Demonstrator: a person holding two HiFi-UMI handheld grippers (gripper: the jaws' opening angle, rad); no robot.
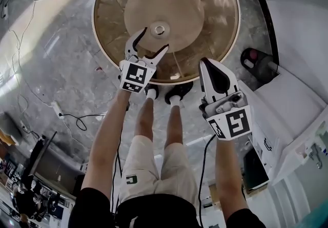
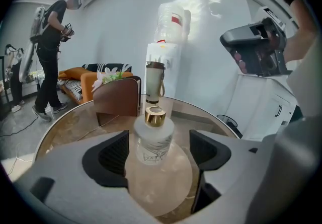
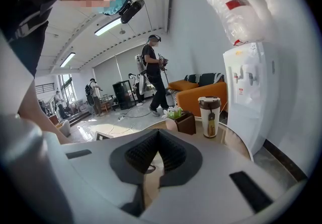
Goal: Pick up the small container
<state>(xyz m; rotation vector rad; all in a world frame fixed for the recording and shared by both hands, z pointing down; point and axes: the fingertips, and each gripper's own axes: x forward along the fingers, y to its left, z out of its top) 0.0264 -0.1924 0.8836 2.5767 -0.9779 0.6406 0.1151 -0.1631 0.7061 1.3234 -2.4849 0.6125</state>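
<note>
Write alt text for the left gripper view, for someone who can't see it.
A small frosted bottle with a gold cap stands on a round table between the open jaws of the left tool, untouched. Behind it are a lidded cup, a brown box and a water dispenser.

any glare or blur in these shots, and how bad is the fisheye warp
Head view: sun glare washes the floor at upper left, and the glossy table shows reflections. Left gripper view: heavy fisheye with dark corners, small container sharp, the near jaws soft. Right gripper view: the water dispenser bows outward.
</note>
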